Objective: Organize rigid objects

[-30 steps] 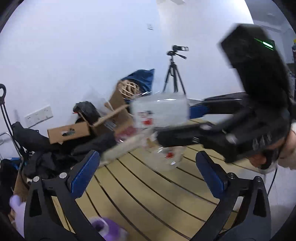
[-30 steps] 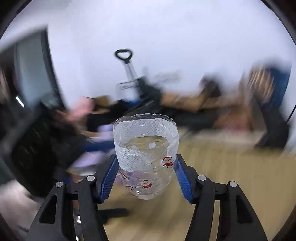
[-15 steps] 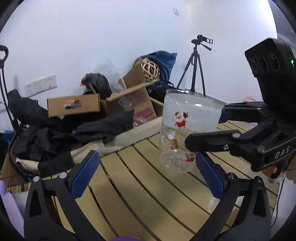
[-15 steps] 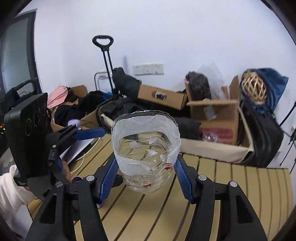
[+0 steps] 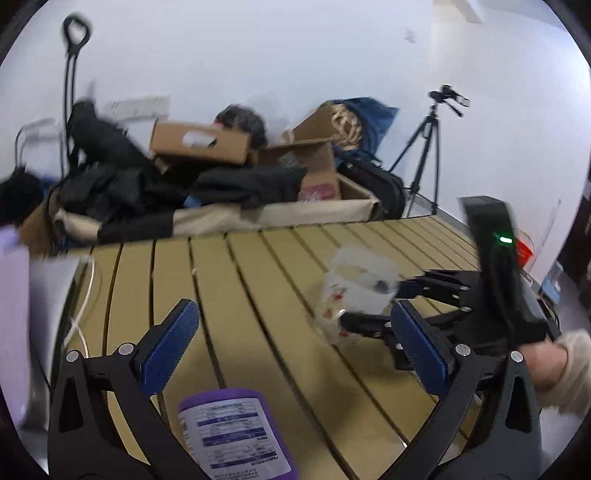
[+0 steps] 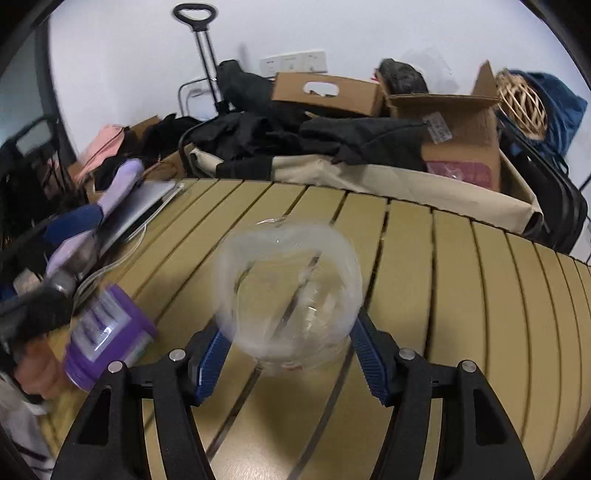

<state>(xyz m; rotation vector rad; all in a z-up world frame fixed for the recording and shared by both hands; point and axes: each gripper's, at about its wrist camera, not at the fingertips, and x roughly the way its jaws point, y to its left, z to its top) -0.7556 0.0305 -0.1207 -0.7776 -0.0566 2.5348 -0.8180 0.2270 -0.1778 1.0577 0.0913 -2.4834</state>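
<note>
My right gripper [image 6: 290,349] is shut on a clear plastic cup [image 6: 290,295] with Santa prints, held low over the slatted wooden table [image 6: 461,295], mouth tilted toward the camera. The left wrist view shows the same cup [image 5: 356,291] in the right gripper [image 5: 373,306] at the table's right side. My left gripper [image 5: 295,347] is open and empty, above a purple jar with a white label [image 5: 236,432] that stands near the front edge. The jar also shows in the right wrist view [image 6: 107,332], lower left.
A laptop [image 6: 144,210], a lavender bottle [image 6: 118,184] and a white cable [image 5: 83,314] lie at the table's left end. Behind the table are cardboard boxes [image 6: 454,129], black clothes [image 6: 295,136], a trolley handle [image 6: 194,14] and a tripod [image 5: 424,147].
The right gripper has lowered the cup toward the table and tilted it forward. The left gripper has swung left and down, bringing the purple jar into view below it.
</note>
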